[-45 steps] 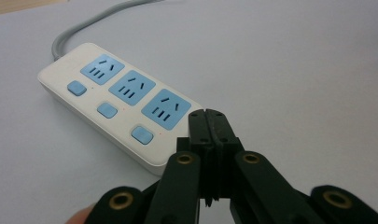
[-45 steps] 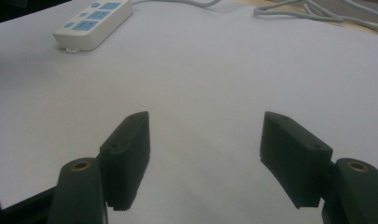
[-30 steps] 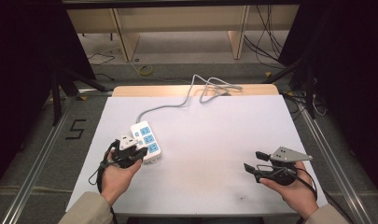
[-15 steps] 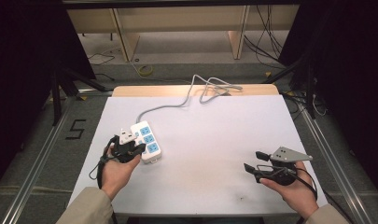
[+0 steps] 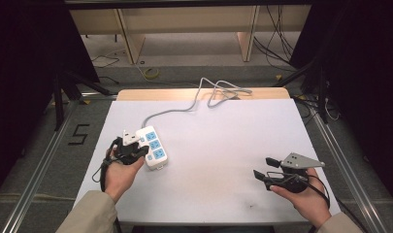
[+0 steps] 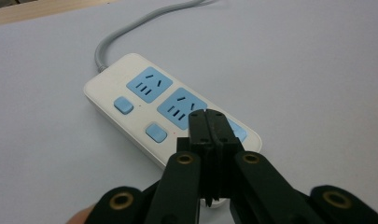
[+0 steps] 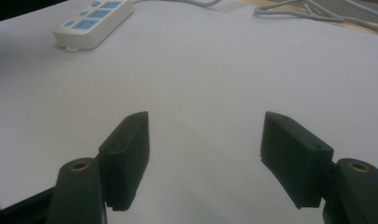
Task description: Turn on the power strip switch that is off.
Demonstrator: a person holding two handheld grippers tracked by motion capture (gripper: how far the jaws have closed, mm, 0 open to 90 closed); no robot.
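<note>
The white power strip (image 5: 153, 148) with blue sockets lies flat on the left part of the white tabletop (image 5: 223, 145), its grey cable (image 5: 184, 109) running to the far edge. The left tool (image 5: 136, 151) is clenched, empty, tips over the strip's near end. The right tool (image 5: 262, 167) rests released, well apart, at the near right.

A white-topped table (image 5: 223, 145) carries a white power strip (image 5: 153, 148) at its left, whose grey cord (image 5: 204, 97) runs to the far edge and coils there.
</note>
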